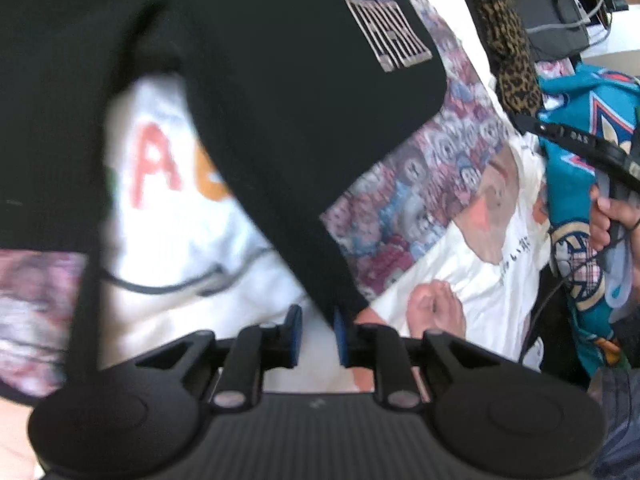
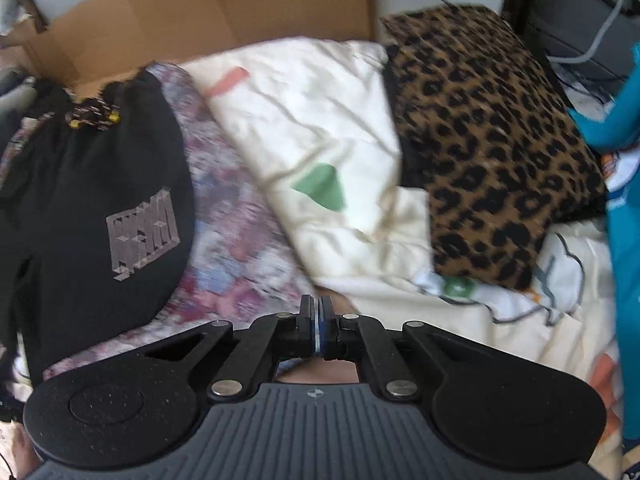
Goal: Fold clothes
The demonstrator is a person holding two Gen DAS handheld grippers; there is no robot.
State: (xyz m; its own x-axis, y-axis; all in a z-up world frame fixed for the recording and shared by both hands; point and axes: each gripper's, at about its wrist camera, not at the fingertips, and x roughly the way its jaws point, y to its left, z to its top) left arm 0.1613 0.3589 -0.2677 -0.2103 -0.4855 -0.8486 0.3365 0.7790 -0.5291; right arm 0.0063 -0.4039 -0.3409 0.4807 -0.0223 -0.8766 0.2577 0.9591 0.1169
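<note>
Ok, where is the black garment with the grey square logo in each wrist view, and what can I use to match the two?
Left wrist: the black garment fills the upper left and centre, its grey logo near the top, right of centre.
Right wrist: the same garment lies at the left, logo at mid-left.
Shared landmark: the leopard-print fabric, top right in the left wrist view, upper right in the right wrist view.

Laundry count on my bed: one black garment (image 2: pixel 100 200) bearing a single grey logo patch (image 2: pixel 144 232); one leopard-print piece (image 2: pixel 488 136); one teal jersey (image 1: pixel 580 168); two white printed tops, one with coloured letters (image 1: pixel 172 208), one with a face print (image 1: pixel 472 264). One cardboard box (image 2: pixel 200 12) stands behind. I carry two grippers, left (image 1: pixel 316 336) and right (image 2: pixel 319 328).
</note>
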